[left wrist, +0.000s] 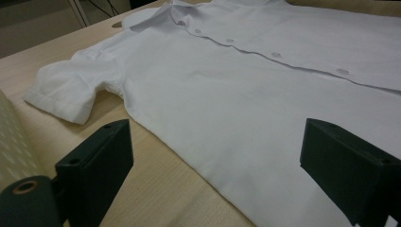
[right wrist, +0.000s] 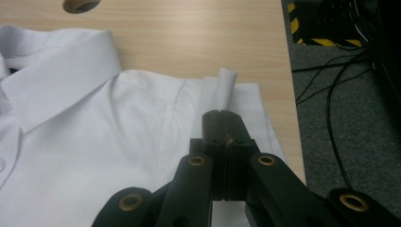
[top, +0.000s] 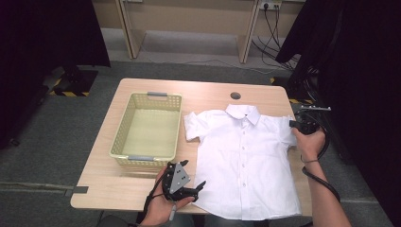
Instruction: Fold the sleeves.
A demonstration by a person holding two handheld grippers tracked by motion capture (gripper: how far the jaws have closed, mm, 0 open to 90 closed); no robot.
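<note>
Left gripper (top: pixel 201 185): black body, grey three-cornered plate, black cable. Right gripper (right wrist: pixel 222 116): black jaws with brass-ringed pivots, looping black cable. Forearms bare.

The shirt (top: pixel 246 156) is thin white cloth, matt and smooth, with small pale glossy-looking plastic buttons (left wrist: pixel 276 55) down its front. The table (top: pixel 208 92) has a light wood-grain top with a dull satin finish. The basket (top: pixel 124 124) is cream plastic (its walls pierced in a lattice), with 2 grey handle strips. The right gripper (right wrist: pixel 222 116) has matt black jaws, seemingly plastic, with brass-coloured metal rings at the pivots. The left gripper (left wrist: pixel 213 156) has the same matt black finish.
</note>
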